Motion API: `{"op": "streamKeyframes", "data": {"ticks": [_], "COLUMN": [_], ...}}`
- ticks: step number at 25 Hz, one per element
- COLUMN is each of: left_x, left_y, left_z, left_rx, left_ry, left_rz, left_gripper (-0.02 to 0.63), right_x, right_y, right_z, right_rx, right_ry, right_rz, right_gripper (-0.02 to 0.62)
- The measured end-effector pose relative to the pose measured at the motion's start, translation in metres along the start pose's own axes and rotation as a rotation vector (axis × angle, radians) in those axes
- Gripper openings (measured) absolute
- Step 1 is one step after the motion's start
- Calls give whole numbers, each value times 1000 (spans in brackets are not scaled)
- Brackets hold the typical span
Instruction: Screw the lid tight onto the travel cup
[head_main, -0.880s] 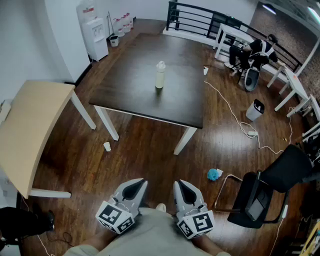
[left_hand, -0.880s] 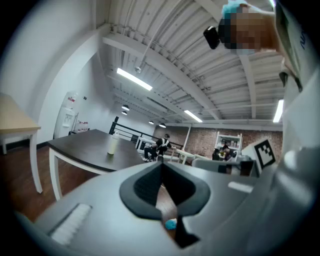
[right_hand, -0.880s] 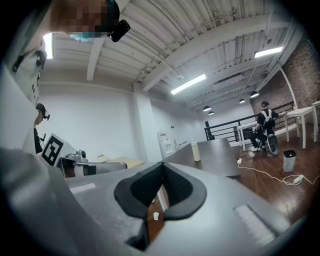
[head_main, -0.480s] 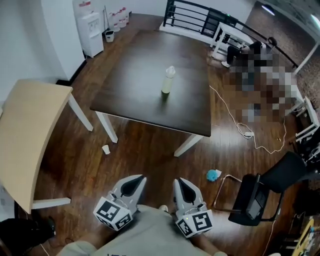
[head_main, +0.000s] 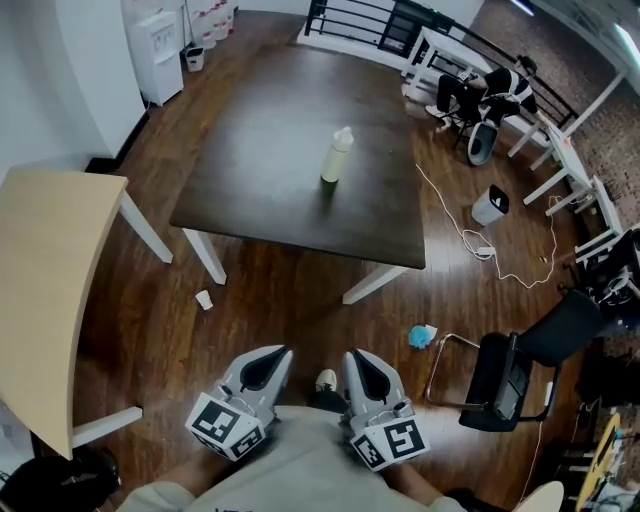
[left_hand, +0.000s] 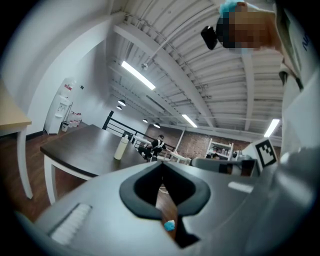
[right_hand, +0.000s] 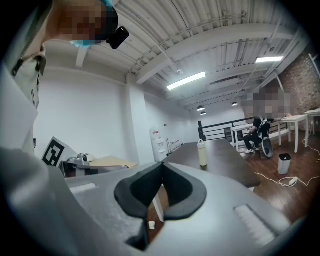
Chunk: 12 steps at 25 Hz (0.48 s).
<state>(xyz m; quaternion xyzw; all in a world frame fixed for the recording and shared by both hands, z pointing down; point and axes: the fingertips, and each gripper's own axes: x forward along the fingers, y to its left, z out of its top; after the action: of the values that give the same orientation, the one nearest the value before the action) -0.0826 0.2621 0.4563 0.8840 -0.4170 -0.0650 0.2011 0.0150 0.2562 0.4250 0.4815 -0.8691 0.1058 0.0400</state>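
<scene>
The travel cup (head_main: 337, 157) stands upright on the dark table (head_main: 250, 160), its long axis vertical and its lid (head_main: 344, 133) end pointing up; in the head view the steep camera angle makes it seem to lean toward 12 o'clock. It is a slim, pale cream cylinder topped by a white lid that narrows to a smaller cap, and from here it is too small to tell whether the lid is screwed fully down. It sits a little toward 3 o'clock from the table's middle, alone on the top, with a short shadow on the wood at its foot. The left gripper (head_main: 272, 356) and the right gripper (head_main: 356, 358) are held side by side close to the person's body at 6 o'clock in the head view, both aimed toward 12 o'clock at the table and well apart from it. In the left gripper view the left gripper (left_hand: 161, 164) has its jaws pressed together with nothing between them, and the cup (left_hand: 120, 148) shows far off at about 11 o'clock from the tips. In the right gripper view the right gripper (right_hand: 162, 165) is closed the same way and empty, with the cup (right_hand: 202, 152) at about 1 o'clock. On the wooden floor between the grippers and the table lie a small paper cup (head_main: 204, 299) at 10 o'clock and a blue object (head_main: 421, 336) at 2 o'clock. A light wooden table (head_main: 40, 270) stands at 9 o'clock and a black chair (head_main: 520, 365) at 3 o'clock.
</scene>
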Motion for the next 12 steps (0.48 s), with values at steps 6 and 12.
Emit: {"op": "streamKeyframes", "data": {"ticks": [6, 12], "left_x": [28, 63], "left_y": [15, 47], "left_z": [4, 21], "left_rx": [20, 52], "left_ry": [-31, -70], "left_rz": [41, 160], "left_gripper": [2, 2], "right_x": [24, 75], "right_y": [-24, -53], "right_z": [0, 16], "right_rx": [-8, -14], "right_ry": [-18, -54], "right_rz": [41, 157], "right_gripper": [-3, -3]}}
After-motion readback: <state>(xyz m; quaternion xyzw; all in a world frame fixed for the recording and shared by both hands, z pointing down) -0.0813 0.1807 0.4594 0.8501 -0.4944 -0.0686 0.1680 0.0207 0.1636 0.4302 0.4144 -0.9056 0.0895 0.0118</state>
